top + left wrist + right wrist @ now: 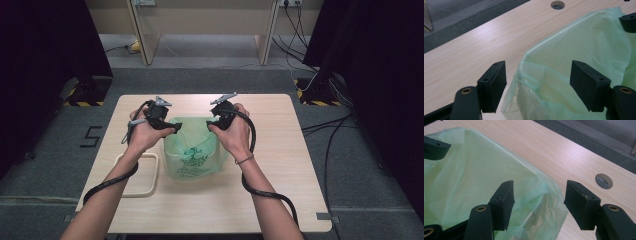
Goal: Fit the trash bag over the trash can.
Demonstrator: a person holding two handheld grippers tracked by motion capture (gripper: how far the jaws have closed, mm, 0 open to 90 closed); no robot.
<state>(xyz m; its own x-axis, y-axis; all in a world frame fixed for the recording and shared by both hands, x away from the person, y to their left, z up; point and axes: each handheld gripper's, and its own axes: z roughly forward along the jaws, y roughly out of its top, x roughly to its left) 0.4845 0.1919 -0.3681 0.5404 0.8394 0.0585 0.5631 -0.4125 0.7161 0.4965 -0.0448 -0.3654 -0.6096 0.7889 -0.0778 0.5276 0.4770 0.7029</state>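
Observation:
A small bin lined with a thin green plastic bag (192, 150) stands in the middle of the wooden table (280, 165). My left gripper (175, 128) is at the bag's left rim and my right gripper (212, 125) at its right rim. In the left gripper view the left gripper (539, 72) is open, its jaws straddling the bag's folded edge (586, 45) without pressing it. In the right gripper view the right gripper (540, 192) is also open, its jaws on either side of the bag's (474, 170) corner rim.
A cream rectangular frame (142, 175) lies flat on the table left of the bin. A round cable hole (603, 180) is in the tabletop near its far edge. Cables trail from both grippers along the forearms. Dark curtains and a desk stand beyond the table.

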